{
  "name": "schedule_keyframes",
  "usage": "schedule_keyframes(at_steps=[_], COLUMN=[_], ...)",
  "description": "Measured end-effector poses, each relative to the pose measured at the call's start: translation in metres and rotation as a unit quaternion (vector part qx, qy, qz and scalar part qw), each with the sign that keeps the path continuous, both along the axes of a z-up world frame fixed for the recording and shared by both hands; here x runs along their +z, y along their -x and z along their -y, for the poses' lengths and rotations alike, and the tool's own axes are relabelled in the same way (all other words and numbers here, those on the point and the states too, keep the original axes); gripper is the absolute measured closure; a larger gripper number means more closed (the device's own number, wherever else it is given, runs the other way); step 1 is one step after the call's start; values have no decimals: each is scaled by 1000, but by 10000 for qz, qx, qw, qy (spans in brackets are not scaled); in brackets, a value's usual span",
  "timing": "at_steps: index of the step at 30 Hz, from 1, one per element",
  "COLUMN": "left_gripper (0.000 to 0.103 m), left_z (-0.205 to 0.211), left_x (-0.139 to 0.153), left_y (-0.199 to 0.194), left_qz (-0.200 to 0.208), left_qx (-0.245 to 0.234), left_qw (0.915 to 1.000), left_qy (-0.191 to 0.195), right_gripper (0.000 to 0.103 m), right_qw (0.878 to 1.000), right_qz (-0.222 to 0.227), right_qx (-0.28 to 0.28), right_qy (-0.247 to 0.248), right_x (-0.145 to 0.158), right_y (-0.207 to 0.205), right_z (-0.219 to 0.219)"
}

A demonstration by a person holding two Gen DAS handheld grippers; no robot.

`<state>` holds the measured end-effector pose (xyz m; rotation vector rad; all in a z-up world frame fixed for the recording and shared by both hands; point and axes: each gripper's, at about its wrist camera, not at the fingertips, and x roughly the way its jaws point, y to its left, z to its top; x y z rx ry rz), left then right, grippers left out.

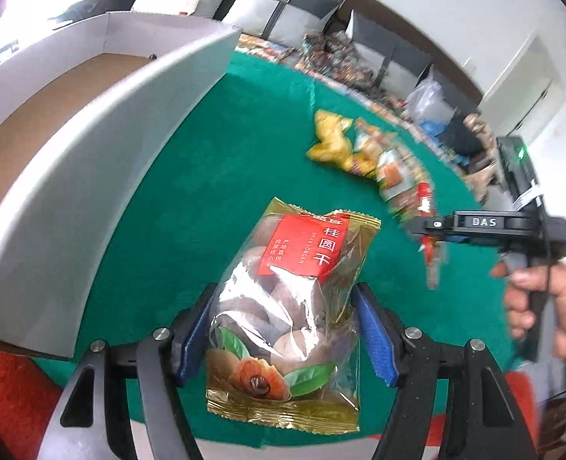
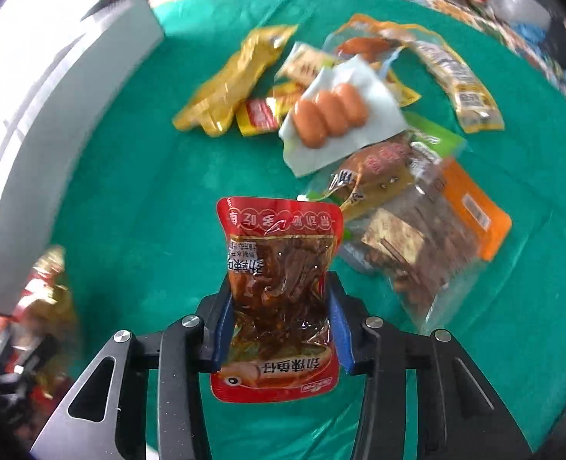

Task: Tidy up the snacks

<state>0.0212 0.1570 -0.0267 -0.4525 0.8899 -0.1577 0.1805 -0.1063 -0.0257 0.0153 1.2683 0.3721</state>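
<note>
Above the green cloth-covered table (image 1: 206, 176), the left gripper (image 1: 285, 327) clamped a gold-edged clear longan packet (image 1: 287, 306) and the right gripper (image 2: 279, 327) a red fish-snack pouch (image 2: 279, 287), jaws pinching both, probably bound for the white cardboard box (image 1: 102, 145).

Glossy plastic packet (image 2: 279, 291), matt green cloth (image 2: 148, 191)

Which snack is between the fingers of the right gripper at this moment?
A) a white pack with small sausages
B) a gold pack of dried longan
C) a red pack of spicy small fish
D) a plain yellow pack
C: in the right wrist view, the right gripper is closed on the red pack of spicy small fish; the dried longan pack is in the left gripper.
</note>
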Motion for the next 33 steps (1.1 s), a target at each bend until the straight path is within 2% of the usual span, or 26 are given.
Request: schedule_keyframes(at_steps=[2, 4, 7, 11, 12, 13, 14, 15, 17, 20, 22, 25, 27, 29, 32, 33], left_gripper=[35, 35, 35, 33, 30, 23, 20, 20, 20, 20, 20, 20, 20, 19, 19, 19], left_z=[-17, -43, -91, -157, -169, -183, -196, -204, -218, -221, -212, -191, -169, -142, -107, -99], left_x=[23, 49, 75, 73, 68, 63, 58, 54, 49, 53, 54, 63, 69, 69, 56, 51], left_y=[4, 5, 1, -13, -14, -16, -15, -13, -1, 10, 12, -2, -13, -31, -56, -63], left_qz=[196, 416, 538, 192, 59, -81, -192, -257, -313, -149, 12, 344, 545, 662, 462, 355], left_qx=[131, 400, 956, 1585, 1717, 1877, 2020, 2109, 2295, 2444, 2482, 2312, 2068, 1680, 1236, 1149], left_qw=[9996, 9983, 9934, 9803, 9762, 9711, 9666, 9640, 9593, 9567, 9567, 9636, 9672, 9683, 9600, 9577], left_qy=[177, 126, -345, -1161, -1322, -1473, -1564, -1598, -1615, -1576, -1521, -1295, -1369, -1724, -2470, -2615], right_gripper=[58, 58, 58, 55, 52, 42, 24, 17, 17, 17, 17, 17, 17, 17, 17, 17], right_qw=[9988, 9953, 9837, 9635, 9600, 9581, 9565, 9563, 9583, 9564, 9619, 9759, 9854, 9903, 9880, 9854], right_qz=[92, 280, 557, 630, 646, 696, 720, 629, 561, 903, 1064, 1173, 1189, 1226, 1366, 1421], right_qx=[-104, 63, 645, 1368, 1472, 1518, 1524, 1473, 1272, 1105, 1002, 706, 347, -62, -713, -910], right_qy=[-476, -922, -1586, -2215, -2291, -2328, -2380, -2445, -2497, -2549, -2309, -1698, -1169, -659, 42, 225], right_x=[23, 57, 114, 163, 169, 173, 176, 176, 179, 188, 182, 147, 110, 68, 25, 16], right_y=[6, 10, 18, 32, 32, 32, 33, 31, 34, 37, 30, 19, 20, 23, 42, 50], right_z=[0, -26, -90, -187, -213, -234, -252, -267, -273, -251, -229, -174, -124, -67, 20, 46])
